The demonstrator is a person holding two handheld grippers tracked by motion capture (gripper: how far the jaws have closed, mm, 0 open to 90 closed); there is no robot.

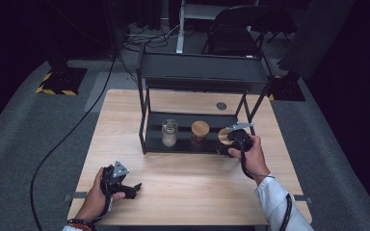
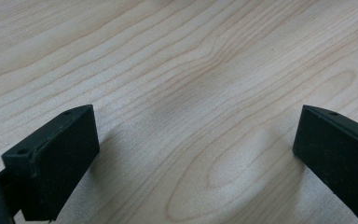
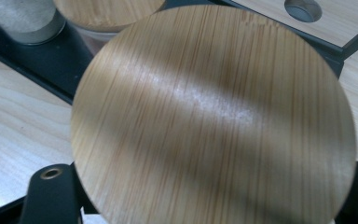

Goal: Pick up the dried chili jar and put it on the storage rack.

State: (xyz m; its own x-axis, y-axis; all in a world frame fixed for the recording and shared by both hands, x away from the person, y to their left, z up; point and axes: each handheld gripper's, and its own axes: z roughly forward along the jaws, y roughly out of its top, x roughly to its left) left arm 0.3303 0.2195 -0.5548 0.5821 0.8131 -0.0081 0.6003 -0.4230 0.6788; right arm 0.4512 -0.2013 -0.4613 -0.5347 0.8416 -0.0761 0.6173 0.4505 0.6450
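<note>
At the near left of the wooden table (image 1: 188, 178), my left gripper (image 1: 134, 187) rests low over bare wood, well apart from the rack; its 2 jaws stand spread wide with nothing between them, plain in the left gripper view.

Moving right, the black 2-tier rack (image 1: 147, 115) stands at the middle of the table. On its bottom shelf, from the left: 1 clear glass jar (image 1: 169, 133) with a pale lid, then 1 jar with a bamboo lid (image 1: 200, 132) just beside it.

At the shelf's right end, my right gripper (image 1: 227, 147) holds the third jar (image 3: 214, 121). Its round bamboo lid sits between the 2 jaws, which are closed against its sides. I cannot tell whether the jar's base rests on the shelf or hangs just above it.
</note>
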